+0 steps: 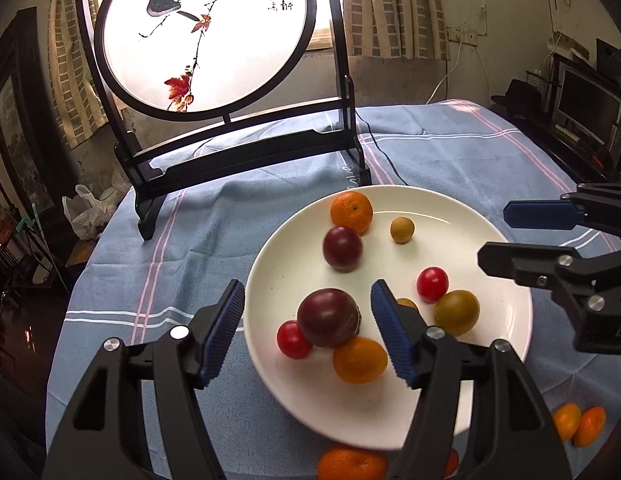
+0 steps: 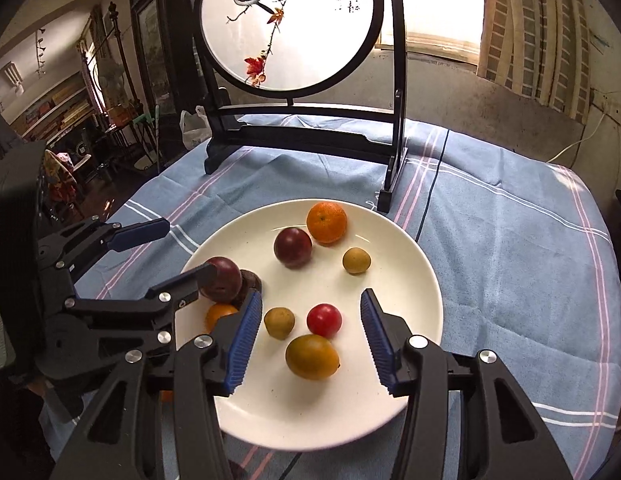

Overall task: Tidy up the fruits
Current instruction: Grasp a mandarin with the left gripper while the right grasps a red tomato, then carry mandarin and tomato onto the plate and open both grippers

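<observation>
A white plate on the blue cloth holds several fruits. In the left wrist view, my left gripper is open, its fingers either side of a dark purple plum; a red tomato and an orange fruit lie beside it. A second plum, a mandarin and a small brown fruit lie farther back. My right gripper is open above a red tomato, an olive-orange fruit and a brown fruit. The right gripper also shows in the left wrist view.
A black-framed round bird screen stands at the back of the table. Loose orange fruits and a mandarin lie on the cloth near the plate's front. A black cable runs behind the plate.
</observation>
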The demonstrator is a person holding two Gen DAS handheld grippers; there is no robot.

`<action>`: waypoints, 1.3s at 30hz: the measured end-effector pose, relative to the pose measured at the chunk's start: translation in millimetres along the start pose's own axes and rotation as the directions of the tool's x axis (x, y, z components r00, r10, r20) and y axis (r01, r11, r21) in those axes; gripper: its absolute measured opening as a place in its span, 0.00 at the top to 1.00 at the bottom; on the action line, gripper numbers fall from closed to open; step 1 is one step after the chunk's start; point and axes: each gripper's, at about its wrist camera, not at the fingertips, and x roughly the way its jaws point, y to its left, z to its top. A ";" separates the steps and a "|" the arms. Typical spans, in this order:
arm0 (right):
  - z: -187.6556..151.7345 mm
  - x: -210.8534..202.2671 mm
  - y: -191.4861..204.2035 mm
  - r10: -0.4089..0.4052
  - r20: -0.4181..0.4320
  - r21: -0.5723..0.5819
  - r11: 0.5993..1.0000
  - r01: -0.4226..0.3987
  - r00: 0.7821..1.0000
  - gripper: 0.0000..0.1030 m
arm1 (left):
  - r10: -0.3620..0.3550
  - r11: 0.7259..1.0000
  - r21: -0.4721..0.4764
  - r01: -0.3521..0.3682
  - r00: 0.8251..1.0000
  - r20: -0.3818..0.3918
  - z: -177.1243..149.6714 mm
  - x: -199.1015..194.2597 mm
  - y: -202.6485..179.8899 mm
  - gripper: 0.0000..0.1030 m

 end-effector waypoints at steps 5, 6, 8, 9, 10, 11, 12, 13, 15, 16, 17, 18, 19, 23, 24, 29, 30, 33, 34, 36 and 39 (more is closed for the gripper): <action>-27.2 -33.6 7.5 0.018 0.012 -0.020 1.000 -0.017 1.000 0.46 | -0.015 0.999 0.047 0.014 1.000 0.013 -28.0 -34.2 6.6 0.38; -34.1 -40.3 7.8 0.022 0.014 -0.019 1.000 -0.022 1.000 0.44 | -0.022 0.998 0.057 0.021 1.000 0.014 -37.1 -41.9 8.6 0.37; -48.8 -52.7 8.0 0.021 0.017 -0.019 1.000 -0.020 1.000 0.43 | -0.042 0.996 0.077 0.041 0.999 0.005 -57.4 -54.3 12.4 0.34; -56.4 -57.3 8.2 0.021 0.013 -0.020 1.000 -0.020 1.000 0.42 | -0.056 0.995 0.088 0.056 0.998 -0.004 -69.5 -59.0 13.7 0.33; -64.5 -61.0 9.2 0.022 0.006 -0.019 1.000 -0.022 1.000 0.42 | -0.067 0.992 0.103 0.068 0.998 -0.017 -80.1 -61.7 13.5 0.33; -72.4 -63.3 10.6 0.023 -0.005 -0.020 1.000 -0.023 1.000 0.42 | -0.068 0.991 0.114 0.072 0.997 -0.032 -91.0 -63.1 13.2 0.33; -78.9 -64.9 12.3 0.022 -0.014 -0.026 0.999 -0.022 1.000 0.42 | -0.069 0.990 0.120 0.074 0.997 -0.044 -100.0 -63.0 12.3 0.33; -84.3 -66.6 13.6 0.021 -0.019 -0.030 0.999 -0.022 1.000 0.42 | -0.076 0.988 0.129 0.083 0.995 -0.061 -108.2 -61.4 10.8 0.33; -93.0 -65.1 18.7 0.032 -0.044 -0.039 0.999 -0.034 0.999 0.42 | -0.085 0.985 0.143 0.097 0.992 -0.088 -121.7 -56.1 6.4 0.33; -96.1 -63.7 22.2 0.035 -0.052 -0.047 0.998 -0.038 0.998 0.42 | -0.091 0.983 0.151 0.106 0.991 -0.102 -126.3 -52.7 3.3 0.33; -98.8 -61.5 27.0 0.038 -0.061 -0.056 0.998 -0.041 0.997 0.42 | -0.094 0.981 0.161 0.111 0.989 -0.114 -129.6 -48.1 -0.1 0.33; -100.7 -58.7 32.3 0.042 -0.070 -0.066 0.997 -0.047 0.997 0.42 | -0.087 0.980 0.166 0.106 0.989 -0.119 -131.5 -43.6 -2.9 0.33; -101.8 -55.0 37.3 0.051 -0.082 -0.075 0.996 -0.058 0.995 0.42 | -0.083 0.980 0.168 0.103 0.989 -0.122 -132.4 -39.0 -4.8 0.33; -102.6 -36.9 63.4 0.067 -0.126 -0.134 0.987 -0.084 0.990 0.42 | -0.108 0.983 0.137 0.126 0.985 -0.133 -130.4 -27.2 -3.7 0.58; -102.3 -31.4 70.5 0.067 -0.137 -0.155 0.984 -0.088 0.988 0.42 | -0.124 0.982 0.127 0.142 0.982 -0.145 -129.1 -25.2 -2.7 0.63; -98.0 5.2 98.1 0.017 -0.207 -0.249 0.966 -0.069 0.978 0.42 | -0.146 0.977 0.134 0.163 0.981 -0.127 -131.0 -32.9 -0.8 0.63; -97.0 11.6 101.1 0.009 -0.217 -0.259 0.964 -0.066 0.976 0.42 | -0.157 0.976 0.130 0.172 0.980 -0.122 -131.6 -36.4 0.8 0.63; -96.6 28.4 104.7 -0.013 -0.261 -0.267 0.962 -0.059 0.965 0.44 | -0.165 0.975 0.131 0.178 0.981 -0.101 -132.2 -47.1 4.4 0.63; -98.2 33.0 106.5 -0.021 -0.275 -0.279 0.958 -0.059 0.961 0.44 | -0.169 0.975 0.128 0.181 0.981 -0.096 -131.8 -49.9 5.7 0.63; -102.1 38.2 109.1 -0.039 -0.282 -0.299 0.953 -0.050 0.959 0.57 | -0.171 0.975 0.127 0.181 0.981 -0.087 -130.6 -54.5 7.5 0.63; -104.0 37.9 110.4 -0.034 -0.272 -0.305 0.951 -0.053 0.962 0.71 | -0.173 0.976 0.121 0.181 0.982 -0.077 -129.2 -58.4 8.9 0.63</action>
